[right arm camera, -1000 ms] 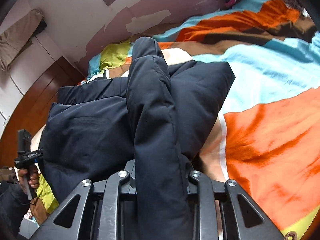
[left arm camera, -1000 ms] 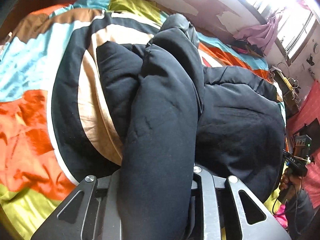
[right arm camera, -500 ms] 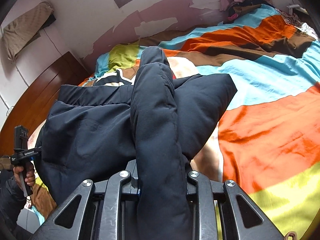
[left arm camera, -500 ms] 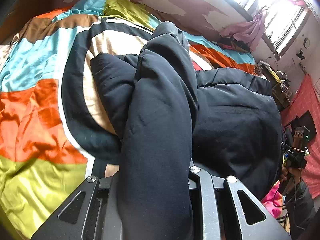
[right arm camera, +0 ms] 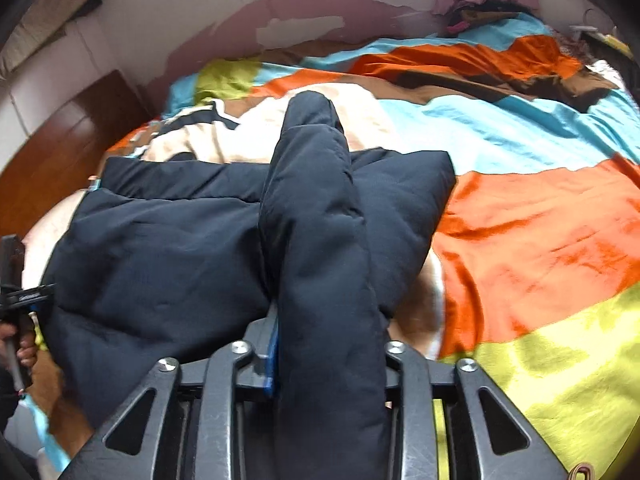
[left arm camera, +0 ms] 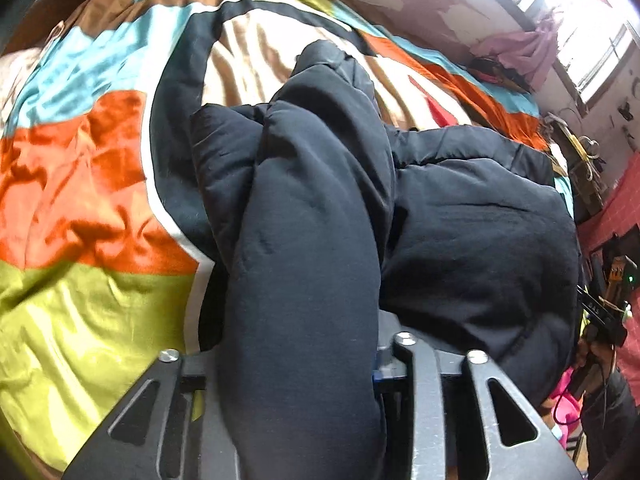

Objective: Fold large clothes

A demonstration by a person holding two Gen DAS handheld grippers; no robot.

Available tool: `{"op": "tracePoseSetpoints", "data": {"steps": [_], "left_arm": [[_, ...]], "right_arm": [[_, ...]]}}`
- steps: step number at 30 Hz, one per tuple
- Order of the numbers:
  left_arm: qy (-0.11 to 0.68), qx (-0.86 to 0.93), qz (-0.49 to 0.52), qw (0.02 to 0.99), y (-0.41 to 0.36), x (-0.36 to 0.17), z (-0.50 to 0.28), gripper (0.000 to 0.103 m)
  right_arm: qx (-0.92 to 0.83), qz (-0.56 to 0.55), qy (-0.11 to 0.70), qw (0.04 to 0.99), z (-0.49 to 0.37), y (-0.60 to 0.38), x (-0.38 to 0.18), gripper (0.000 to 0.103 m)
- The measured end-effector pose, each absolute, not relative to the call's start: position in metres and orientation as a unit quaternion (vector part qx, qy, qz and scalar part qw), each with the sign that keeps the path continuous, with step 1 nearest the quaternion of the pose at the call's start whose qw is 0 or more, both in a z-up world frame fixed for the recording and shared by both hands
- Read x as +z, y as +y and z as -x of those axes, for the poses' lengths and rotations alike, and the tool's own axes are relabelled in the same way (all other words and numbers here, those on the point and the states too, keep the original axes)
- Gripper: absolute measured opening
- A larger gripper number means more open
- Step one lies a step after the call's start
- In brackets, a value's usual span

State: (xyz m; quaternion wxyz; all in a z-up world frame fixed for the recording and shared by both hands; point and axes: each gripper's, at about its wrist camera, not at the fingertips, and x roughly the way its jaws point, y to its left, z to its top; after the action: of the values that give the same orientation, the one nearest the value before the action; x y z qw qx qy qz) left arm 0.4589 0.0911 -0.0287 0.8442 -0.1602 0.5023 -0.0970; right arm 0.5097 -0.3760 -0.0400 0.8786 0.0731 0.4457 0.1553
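Bed cover: a glossy satin spread [left arm camera: 80, 184] in big blocks of orange, turquoise, lime, cream, brown and black fills both views, rumpled, with everything else lying on it

Jacket: the big black padded jacket [left arm camera: 480, 240] sprawls across the middle of that spread, its puffy body bulging to the right in the left wrist view and to the left in the right wrist view, its hem edge running straight across the far side [right arm camera: 168, 240]

Headboard: dark polished wood [right arm camera: 68, 148] rises at the left edge of the right wrist view, under a wall with peeling pink paint

Left sleeve: a thick black padded sleeve [left arm camera: 312, 208] runs up from the bottom of the left wrist view, folds over at its far end and lies on top of the jacket body

Right sleeve: a matching black padded sleeve [right arm camera: 320, 232] climbs the middle of the right wrist view, its rounded cuff end reaching cream fabric beyond the jacket

Left gripper: the black metal left gripper [left arm camera: 304, 380] has its jaws clamped on the left sleeve, padding bulging out between them and hiding the fingertips

Right gripper: the black metal right gripper [right arm camera: 328, 364] pinches the right sleeve the same way, a blue pad just showing beside the cloth

Pink cloth: a pale pink garment [left arm camera: 520, 46] hangs by the bright window, well apart from the jacket
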Motion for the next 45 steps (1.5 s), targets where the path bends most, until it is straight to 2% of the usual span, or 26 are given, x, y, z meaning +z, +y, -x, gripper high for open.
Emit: {"op": "tracePoseSetpoints", "data": {"steps": [1, 4, 5, 6, 9, 10, 11, 12, 18, 21, 28, 32, 45], "left_arm": [[0.503, -0.095, 0.165, 0.843, 0.093, -0.031, -0.46, 0.037], [0.508, -0.07, 0.163, 0.843, 0.097, -0.031, -0.461, 0.053], [0.512, -0.058, 0.16, 0.842, 0.098, -0.031, -0.462, 0.058], [0.514, -0.052, 0.162, 0.841, 0.098, -0.032, -0.461, 0.059], [0.515, -0.035, 0.162, 0.841, 0.097, -0.03, -0.456, 0.06], [0.515, -0.026, 0.157, 0.842, 0.095, -0.028, -0.454, 0.063], [0.512, -0.009, 0.145, 0.847, 0.094, -0.025, -0.452, 0.07], [0.503, 0.006, 0.135, 0.854, 0.092, -0.021, -0.448, 0.075], [0.448, 0.051, 0.084, 0.889, 0.079, 0.003, -0.423, 0.077], [0.412, 0.065, 0.061, 0.907, 0.066, 0.016, -0.405, 0.087], [0.337, 0.072, 0.025, 0.939, 0.031, 0.048, -0.362, 0.088], [0.305, 0.08, 0.017, 0.949, 0.023, 0.061, -0.344, 0.1], [0.231, 0.079, 0.005, 0.97, -0.001, 0.077, -0.264, 0.101]], "right_arm": [[0.153, -0.077, 0.447, 0.878, -0.512, -0.378, -0.043, 0.035], [0.138, -0.08, 0.458, 0.874, -0.514, -0.383, -0.048, 0.048], [0.131, -0.077, 0.461, 0.874, -0.514, -0.383, -0.049, 0.06], [0.116, -0.074, 0.463, 0.876, -0.513, -0.384, -0.051, 0.072], [0.097, -0.076, 0.456, 0.881, -0.505, -0.385, -0.05, 0.084], [0.093, -0.076, 0.453, 0.883, -0.501, -0.385, -0.05, 0.086], [0.092, -0.075, 0.45, 0.885, -0.497, -0.385, -0.048, 0.088], [0.09, -0.073, 0.446, 0.887, -0.494, -0.385, -0.046, 0.089], [0.085, -0.04, 0.416, 0.904, -0.471, -0.369, -0.027, 0.093], [0.089, -0.038, 0.395, 0.913, -0.458, -0.36, -0.016, 0.096], [0.09, -0.042, 0.354, 0.93, -0.425, -0.346, 0.006, 0.101], [0.084, -0.036, 0.331, 0.939, -0.403, -0.343, 0.019, 0.103], [0.095, -0.029, 0.246, 0.964, -0.314, -0.339, 0.052, 0.103]]}}
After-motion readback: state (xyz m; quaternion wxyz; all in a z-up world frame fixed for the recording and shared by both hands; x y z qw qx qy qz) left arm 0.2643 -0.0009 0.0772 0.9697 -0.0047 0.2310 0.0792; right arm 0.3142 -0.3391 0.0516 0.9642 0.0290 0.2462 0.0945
